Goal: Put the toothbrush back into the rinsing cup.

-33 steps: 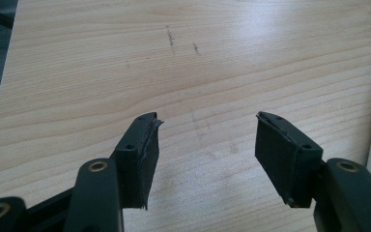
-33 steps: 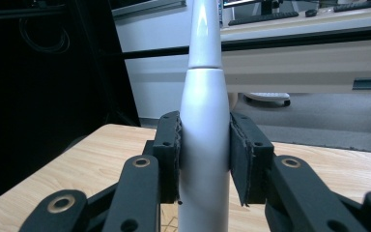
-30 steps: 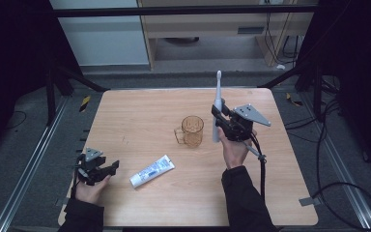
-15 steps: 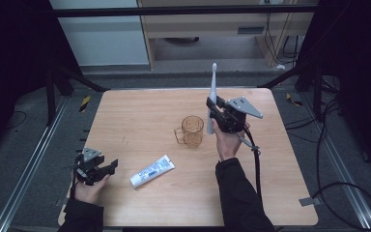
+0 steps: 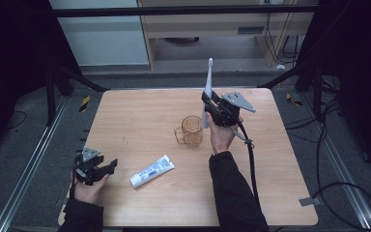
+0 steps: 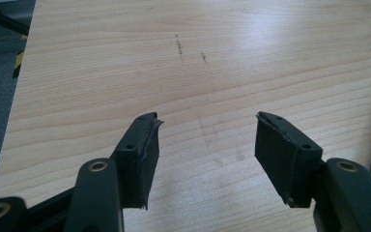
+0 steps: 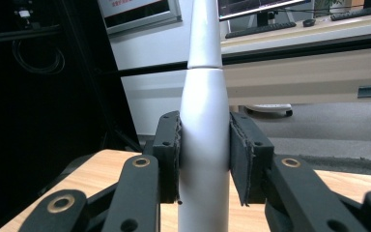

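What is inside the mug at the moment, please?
The mug looks empty through its clear amber wall. The toothbrush, held upright in the right gripper, hides its lower end behind the rim.

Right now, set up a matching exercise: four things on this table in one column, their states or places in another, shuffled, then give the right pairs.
Things:
1. toothbrush
2. toothpaste tube
3. mug
4. left hand-held gripper

States or places:
A. open, jaws apart over bare table
B. lying flat on the table
C. standing upright, amber and see-through
D. held upright, clamped in the right hand-held gripper

Pairs: 1-D, 2-B, 3-C, 4-A
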Demonstrator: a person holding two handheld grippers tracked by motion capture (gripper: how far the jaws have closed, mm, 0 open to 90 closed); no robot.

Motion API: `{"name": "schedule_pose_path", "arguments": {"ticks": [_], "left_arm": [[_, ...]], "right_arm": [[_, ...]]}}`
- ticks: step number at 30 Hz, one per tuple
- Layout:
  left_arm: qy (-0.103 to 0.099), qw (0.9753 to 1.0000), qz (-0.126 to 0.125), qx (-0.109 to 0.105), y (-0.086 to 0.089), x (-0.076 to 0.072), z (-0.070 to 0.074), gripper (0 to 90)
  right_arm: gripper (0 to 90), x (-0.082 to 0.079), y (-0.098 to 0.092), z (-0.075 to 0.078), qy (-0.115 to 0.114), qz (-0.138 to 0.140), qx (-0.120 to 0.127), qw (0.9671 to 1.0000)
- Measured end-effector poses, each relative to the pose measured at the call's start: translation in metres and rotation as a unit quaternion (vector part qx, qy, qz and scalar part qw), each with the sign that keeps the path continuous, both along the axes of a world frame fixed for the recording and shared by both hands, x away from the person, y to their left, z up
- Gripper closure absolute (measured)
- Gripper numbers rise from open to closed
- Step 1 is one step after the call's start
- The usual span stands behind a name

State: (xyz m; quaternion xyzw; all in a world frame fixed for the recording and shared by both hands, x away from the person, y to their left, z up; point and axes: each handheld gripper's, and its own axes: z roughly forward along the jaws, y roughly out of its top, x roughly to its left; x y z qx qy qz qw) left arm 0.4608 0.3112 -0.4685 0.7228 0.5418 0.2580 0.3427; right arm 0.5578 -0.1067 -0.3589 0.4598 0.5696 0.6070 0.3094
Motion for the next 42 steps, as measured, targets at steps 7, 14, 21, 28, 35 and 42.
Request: {"name": "schedule_pose_path", "arguments": {"ticks": [7, 14, 21, 28, 35, 42], "left_arm": [[0.0, 1.0, 0.0, 0.0, 0.0, 0.0, 0.0, 40.9], [-0.001, 1.0, 0.0, 0.0, 0.0, 0.0, 0.0, 40.9], [0.0, 1.0, -0.001, 0.002, 0.0, 0.001, -0.001, 40.9], [0.0, 1.0, 0.0, 0.0, 0.0, 0.001, 0.0, 40.9], [0.0, 1.0, -0.001, 0.002, 0.0, 0.001, 0.0, 41.0], [0.0, 1.0, -0.001, 0.003, 0.0, 0.001, 0.0, 41.0]], "right_arm": [[66.8, 0.009, 0.008, -0.004, -0.001, 0.001, 0.006, 1.0], [66.8, 0.015, 0.01, -0.009, 0.001, -0.001, 0.01, 0.9999], [66.8, 0.02, 0.017, -0.017, 0.006, 0.004, 0.002, 1.0], [66.8, 0.025, 0.02, -0.023, 0.008, 0.008, -0.003, 0.9999], [66.8, 0.026, 0.027, -0.031, 0.015, 0.019, -0.02, 0.9995], [66.8, 0.026, 0.026, -0.037, 0.022, 0.022, -0.025, 0.9992]]}}
